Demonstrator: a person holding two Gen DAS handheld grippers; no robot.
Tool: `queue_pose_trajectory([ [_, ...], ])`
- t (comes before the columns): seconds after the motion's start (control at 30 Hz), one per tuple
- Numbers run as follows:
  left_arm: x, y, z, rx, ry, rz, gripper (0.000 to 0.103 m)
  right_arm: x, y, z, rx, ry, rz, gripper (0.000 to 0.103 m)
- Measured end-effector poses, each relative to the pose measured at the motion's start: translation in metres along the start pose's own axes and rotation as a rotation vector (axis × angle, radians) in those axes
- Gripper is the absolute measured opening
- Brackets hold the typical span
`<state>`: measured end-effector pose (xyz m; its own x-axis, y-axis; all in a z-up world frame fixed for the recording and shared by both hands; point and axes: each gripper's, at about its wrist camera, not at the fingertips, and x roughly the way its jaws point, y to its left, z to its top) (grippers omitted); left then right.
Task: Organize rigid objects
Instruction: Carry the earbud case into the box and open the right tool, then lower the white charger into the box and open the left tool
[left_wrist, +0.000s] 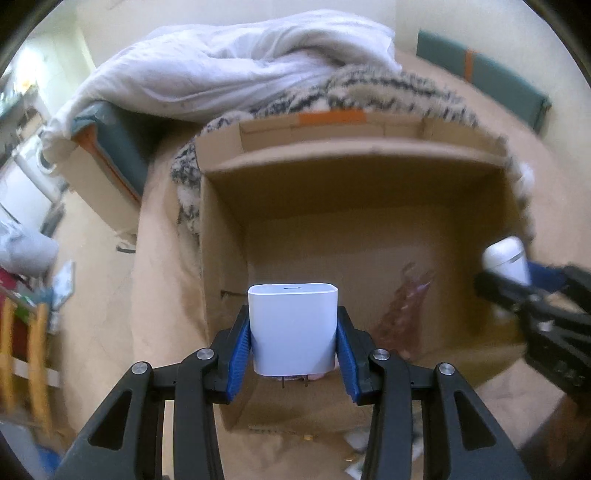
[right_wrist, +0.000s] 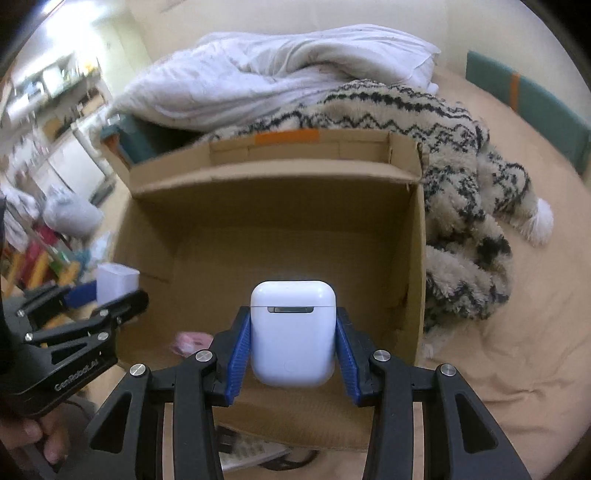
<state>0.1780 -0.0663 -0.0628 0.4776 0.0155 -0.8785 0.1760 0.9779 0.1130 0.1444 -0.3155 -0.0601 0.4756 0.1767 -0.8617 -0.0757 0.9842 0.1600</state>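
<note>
My left gripper (left_wrist: 293, 332) is shut on a white wall charger (left_wrist: 293, 326), prongs pointing back, held over the open cardboard box (left_wrist: 221, 236). My right gripper (right_wrist: 293, 332) is shut on a white earbuds case (right_wrist: 293, 332), held over the same box (right_wrist: 417, 258). The right gripper with the case (left_wrist: 506, 260) shows at the right edge of the left wrist view. The left gripper with the charger (right_wrist: 116, 282) shows at the left in the right wrist view. A small pink thing (right_wrist: 190, 341) lies on the box floor.
The box stands on a beige bed sheet (right_wrist: 517, 350). A patterned fuzzy blanket (right_wrist: 461, 192) and a white duvet (right_wrist: 277, 74) lie behind and to the right of it. A teal headboard (right_wrist: 546, 107) is at the far right. Cluttered floor and furniture (left_wrist: 29, 258) lie to the left.
</note>
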Motion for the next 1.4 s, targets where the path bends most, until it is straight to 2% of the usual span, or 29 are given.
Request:
queue_pose_trajectory([
  [0.07,0.011,-0.003,-0.004,0.009,0.026,-0.002,0.039,0.010,0.001,-0.005,-0.002,0.038,-0.012,0.045],
  [0.17,0.014,-0.007,-0.007,0.036,0.021,0.017,0.039,0.021,0.004,-0.012,-0.017,0.078,-0.027,0.045],
  [0.53,0.027,-0.008,-0.012,0.051,0.049,0.030,0.039,0.038,0.007,-0.023,-0.030,0.140,-0.063,0.045],
  [0.8,0.034,-0.003,-0.013,0.039,0.066,0.055,0.039,0.041,0.004,-0.024,-0.027,0.148,-0.084,0.045],
  [1.07,0.035,0.000,-0.015,0.026,0.073,0.052,0.039,0.044,0.007,-0.024,-0.021,0.155,-0.064,0.045],
  [1.4,0.030,0.001,-0.014,0.025,0.050,0.060,0.039,0.034,0.009,-0.018,-0.016,0.107,-0.030,0.045],
])
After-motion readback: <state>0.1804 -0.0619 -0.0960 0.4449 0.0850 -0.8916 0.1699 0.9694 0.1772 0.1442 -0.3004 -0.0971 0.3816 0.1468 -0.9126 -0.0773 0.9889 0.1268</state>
